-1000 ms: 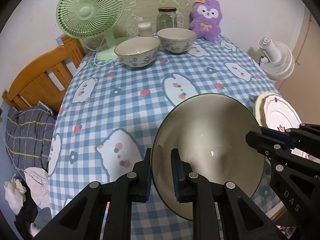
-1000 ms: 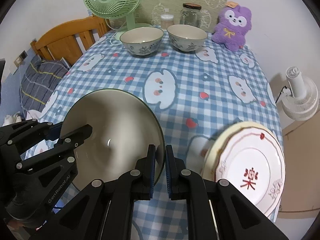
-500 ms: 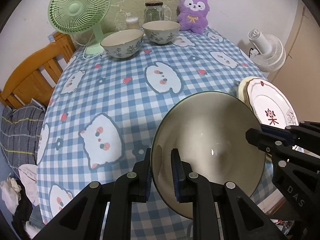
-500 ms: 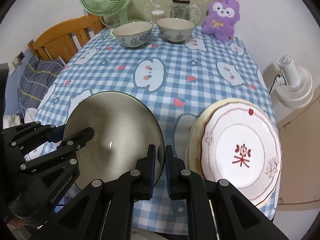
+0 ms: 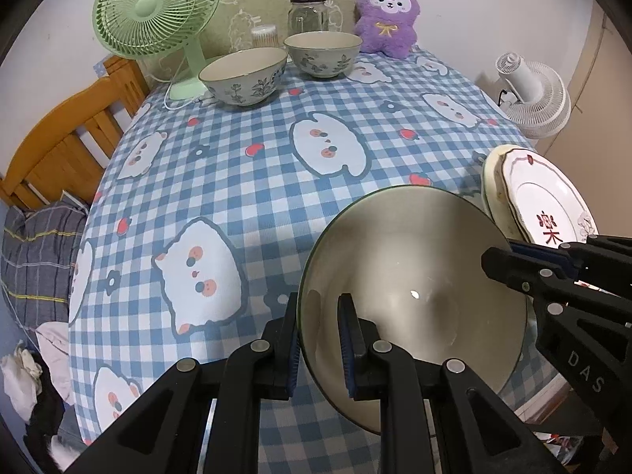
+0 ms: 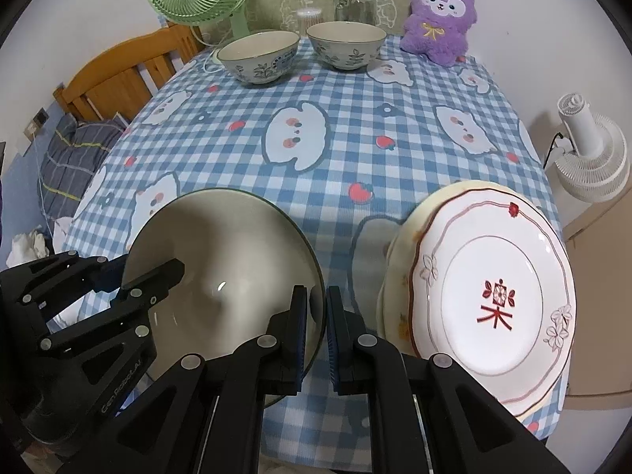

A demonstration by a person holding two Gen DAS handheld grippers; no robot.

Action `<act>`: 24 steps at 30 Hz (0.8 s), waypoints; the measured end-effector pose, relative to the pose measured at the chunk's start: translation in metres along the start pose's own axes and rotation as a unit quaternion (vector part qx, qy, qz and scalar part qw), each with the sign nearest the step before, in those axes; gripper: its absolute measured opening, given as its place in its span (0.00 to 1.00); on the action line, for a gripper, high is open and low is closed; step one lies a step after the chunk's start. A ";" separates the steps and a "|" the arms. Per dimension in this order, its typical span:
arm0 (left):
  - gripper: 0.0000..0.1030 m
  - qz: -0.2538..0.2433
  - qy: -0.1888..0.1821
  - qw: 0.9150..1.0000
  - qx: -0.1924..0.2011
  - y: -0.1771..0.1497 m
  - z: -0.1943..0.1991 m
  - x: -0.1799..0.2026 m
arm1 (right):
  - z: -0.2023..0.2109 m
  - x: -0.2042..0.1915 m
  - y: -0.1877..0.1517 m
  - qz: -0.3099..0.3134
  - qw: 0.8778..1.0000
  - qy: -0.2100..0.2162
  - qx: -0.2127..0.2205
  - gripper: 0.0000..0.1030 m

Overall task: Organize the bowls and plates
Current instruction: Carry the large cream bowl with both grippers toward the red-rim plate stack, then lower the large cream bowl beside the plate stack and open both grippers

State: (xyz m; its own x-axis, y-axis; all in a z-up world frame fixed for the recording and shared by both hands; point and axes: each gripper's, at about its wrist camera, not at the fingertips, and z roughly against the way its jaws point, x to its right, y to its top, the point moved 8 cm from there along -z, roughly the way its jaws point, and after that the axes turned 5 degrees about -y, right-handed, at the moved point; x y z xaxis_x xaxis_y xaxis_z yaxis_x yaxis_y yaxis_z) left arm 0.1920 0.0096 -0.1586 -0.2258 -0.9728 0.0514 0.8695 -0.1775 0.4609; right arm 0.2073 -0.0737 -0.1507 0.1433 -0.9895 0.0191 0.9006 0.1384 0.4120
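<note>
A wide bowl [image 5: 414, 288] is pinched at opposite rims by the left tongs [image 5: 318, 341] and the right tongs [image 6: 315, 326], and is held tilted above the near edge of the surface [image 6: 355, 150]. Stacked plates [image 6: 489, 296] lie just beside it, and two patterned bowls [image 5: 245, 75] stand at the far edge.

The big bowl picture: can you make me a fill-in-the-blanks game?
1. Both hand-held grippers, left and right, pinch the rim of one big ____.
2. The plush toy is ____.
3. Near the green fan sit ____ small bowls.
4. The red-symbol plate lies on another ____.

Answers: bowl; purple; two; plate
</note>
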 end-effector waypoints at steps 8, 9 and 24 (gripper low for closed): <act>0.26 0.008 -0.003 1.000 0.018 0.009 -0.002 -0.006 | -0.007 -0.004 0.011 0.008 1.000 -0.006 0.010 0.12; 0.36 0.006 -0.003 1.000 0.026 0.011 0.001 -0.005 | -0.008 -0.005 0.012 0.013 1.000 -0.010 0.012 0.12; 0.66 0.022 0.000 0.999 0.027 0.026 -0.005 -0.018 | 0.000 0.010 0.032 -0.002 0.999 -0.017 0.052 0.65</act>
State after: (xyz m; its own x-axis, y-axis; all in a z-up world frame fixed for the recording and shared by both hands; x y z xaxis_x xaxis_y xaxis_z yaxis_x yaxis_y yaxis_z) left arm 0.2211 0.0213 -0.1518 -0.1882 -0.9795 0.0717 0.8537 -0.1270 0.5051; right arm 0.2374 -0.0791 -0.1378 0.1245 -0.9910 0.0483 0.8537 0.1318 0.5037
